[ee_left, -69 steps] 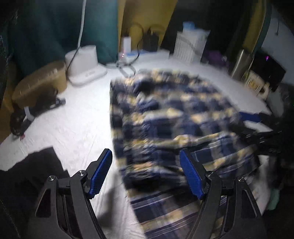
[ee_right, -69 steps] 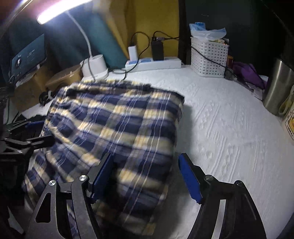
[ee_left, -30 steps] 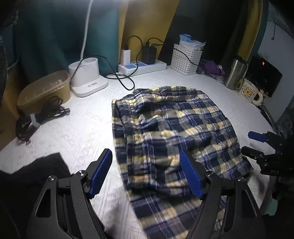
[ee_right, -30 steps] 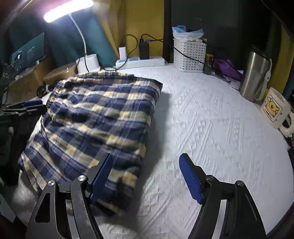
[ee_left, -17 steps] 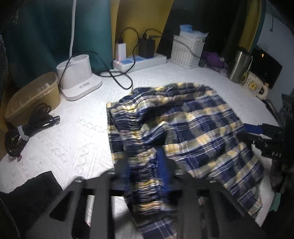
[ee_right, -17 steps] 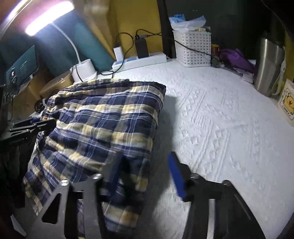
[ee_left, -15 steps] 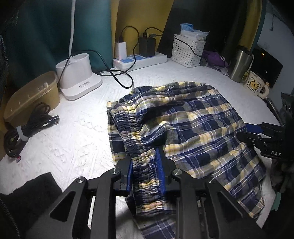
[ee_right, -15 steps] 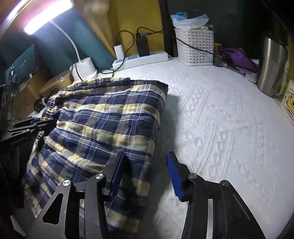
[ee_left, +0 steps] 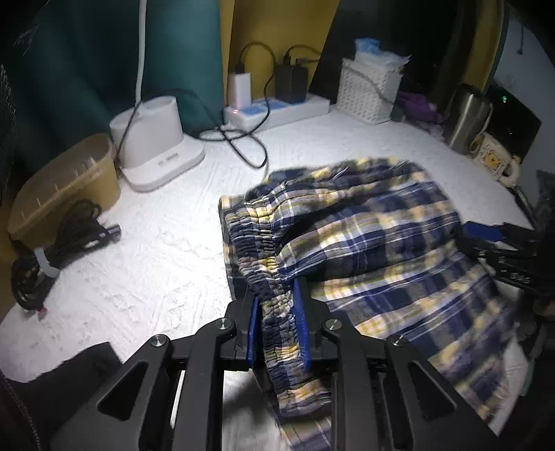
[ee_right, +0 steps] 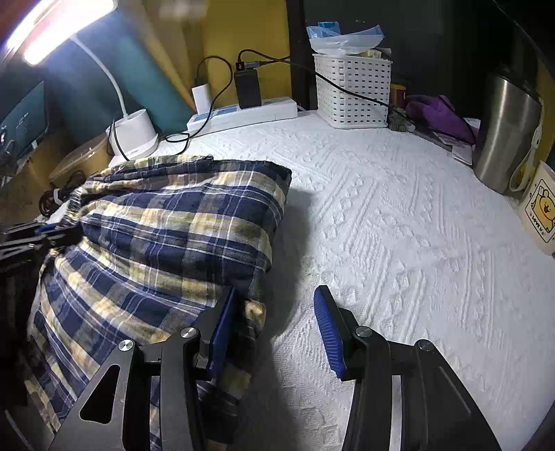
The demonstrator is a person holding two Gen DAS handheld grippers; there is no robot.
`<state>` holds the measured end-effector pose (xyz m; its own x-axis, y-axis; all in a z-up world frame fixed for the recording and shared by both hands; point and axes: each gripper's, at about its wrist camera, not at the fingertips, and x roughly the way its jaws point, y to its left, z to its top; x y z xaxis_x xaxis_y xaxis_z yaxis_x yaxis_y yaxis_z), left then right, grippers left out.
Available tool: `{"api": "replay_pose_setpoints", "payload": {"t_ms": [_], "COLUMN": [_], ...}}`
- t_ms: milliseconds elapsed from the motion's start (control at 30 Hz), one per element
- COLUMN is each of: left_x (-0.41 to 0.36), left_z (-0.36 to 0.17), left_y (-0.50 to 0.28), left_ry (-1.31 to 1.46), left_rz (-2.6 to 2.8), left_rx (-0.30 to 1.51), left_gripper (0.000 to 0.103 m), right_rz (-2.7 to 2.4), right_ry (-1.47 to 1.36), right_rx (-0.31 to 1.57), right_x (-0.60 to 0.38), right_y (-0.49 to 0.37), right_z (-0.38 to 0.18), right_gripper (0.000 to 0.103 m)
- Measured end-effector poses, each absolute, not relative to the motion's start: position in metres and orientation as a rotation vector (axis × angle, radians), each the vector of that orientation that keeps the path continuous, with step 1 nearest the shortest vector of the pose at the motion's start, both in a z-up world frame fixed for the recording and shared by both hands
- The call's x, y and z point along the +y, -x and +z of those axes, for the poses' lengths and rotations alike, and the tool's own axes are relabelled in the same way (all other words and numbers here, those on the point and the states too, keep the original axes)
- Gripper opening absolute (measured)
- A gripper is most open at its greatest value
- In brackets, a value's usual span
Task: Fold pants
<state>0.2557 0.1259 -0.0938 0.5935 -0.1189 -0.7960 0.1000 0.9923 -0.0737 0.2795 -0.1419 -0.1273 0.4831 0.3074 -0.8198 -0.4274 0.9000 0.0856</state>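
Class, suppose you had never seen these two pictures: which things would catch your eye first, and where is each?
First, the navy-and-yellow plaid cotton pants, heaped on the white textured bedspread. Next, the black left gripper with blue pads, low in the left wrist view, clamped on the gathered waistband. Last, the glowing white desk lamp, top left in the right wrist view.

pants (ee_left: 392, 243) far edge: motion-blurred | mug (ee_right: 541, 211): cut by frame edge
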Motion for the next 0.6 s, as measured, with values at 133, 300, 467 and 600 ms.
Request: {"api": "replay_pose_setpoints", "payload": {"t_ms": [133, 300, 467, 600], "left_x": [0.128, 0.134, 0.138, 0.147], "left_z": [-0.070, -0.073, -0.099, -0.117], "left_y": [-0.253, -0.273, -0.301, -0.315], "left_ry": [0.021, 0.060, 0.072, 0.104], "left_rz": [-0.144, -0.142, -0.137, -0.145], "left_rx": [0.868, 0.855, 0.915, 0.940], "left_gripper": [0.032, 0.053, 0.053, 0.053], "right_rz": [0.459, 0.484, 0.509, 0.506], "right_ry": [0.111, 0.115, 0.128, 0.140], "right_rx": [0.943, 0.943, 0.965, 0.969], "right_x": [-0.144, -0.132, -0.116, -0.110], "right_y": [-0.288, -0.310, -0.329, -0.338], "right_z": [-0.116, -0.115, -0.126, -0.137], "right_gripper": [0.048, 0.048, 0.048, 0.050]}}
